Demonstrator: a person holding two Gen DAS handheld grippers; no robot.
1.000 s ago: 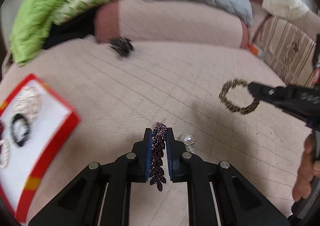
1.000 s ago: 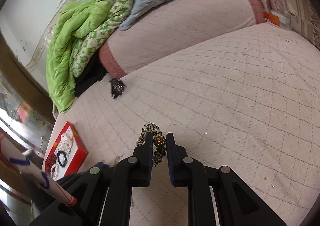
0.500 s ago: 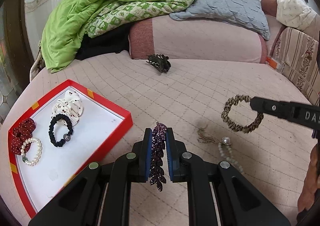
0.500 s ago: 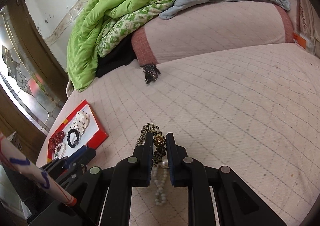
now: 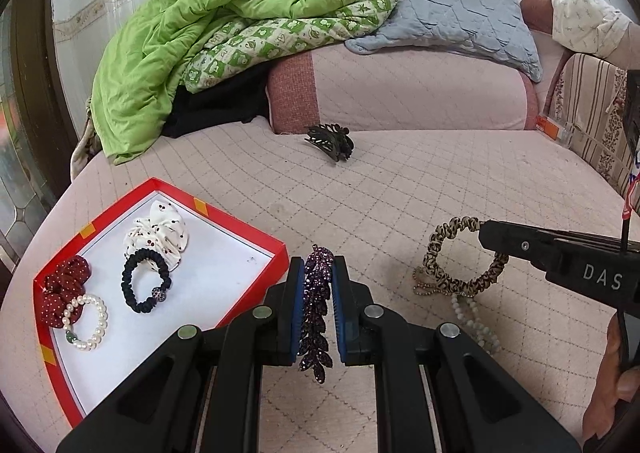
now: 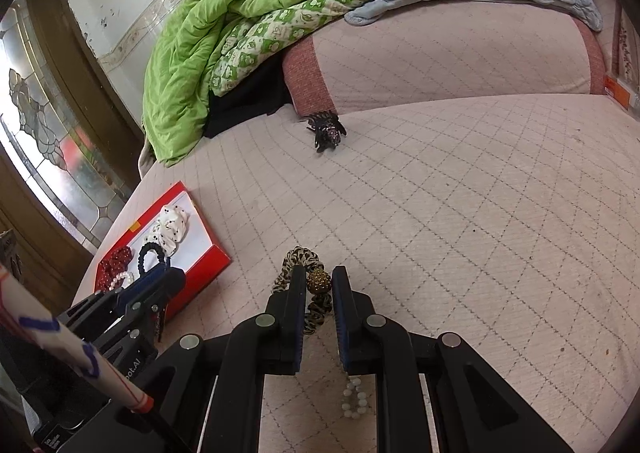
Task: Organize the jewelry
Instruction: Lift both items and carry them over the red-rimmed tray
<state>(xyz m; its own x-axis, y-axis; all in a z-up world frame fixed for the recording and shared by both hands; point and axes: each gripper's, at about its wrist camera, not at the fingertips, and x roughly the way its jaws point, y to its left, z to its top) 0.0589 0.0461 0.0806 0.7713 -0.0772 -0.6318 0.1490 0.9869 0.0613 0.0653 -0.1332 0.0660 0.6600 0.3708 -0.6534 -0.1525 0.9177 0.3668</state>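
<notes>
My left gripper (image 5: 317, 277) is shut on a purple sequinned leaf hair clip (image 5: 316, 313) that hangs between its pads, just right of a red tray (image 5: 248, 231). The tray's white floor holds a white cherry scrunchie (image 5: 158, 235), a black hair tie (image 5: 142, 279), a dark red dotted scrunchie (image 5: 64, 287) and a pearl bracelet (image 5: 86, 323). My right gripper (image 6: 318, 281) is shut on a leopard-print hair tie (image 6: 298, 259) with a gold bead (image 6: 319, 281); in the left wrist view that hair tie (image 5: 452, 259) hangs from its tip (image 5: 492, 237) above the bed.
A pale bead necklace with a gold bow (image 5: 468, 309) lies on the pink quilted bed (image 5: 400, 193) under the leopard tie. A black claw clip (image 5: 332, 141) sits by the bolster. Green quilt (image 5: 192, 33) and grey pillow (image 5: 452, 9) are piled behind. A hand (image 5: 616, 377) shows at right.
The left gripper swung left with the purple clip, bringing the whole red tray into view. The right gripper moved left with the leopard tie and now hangs over the bead necklace.
</notes>
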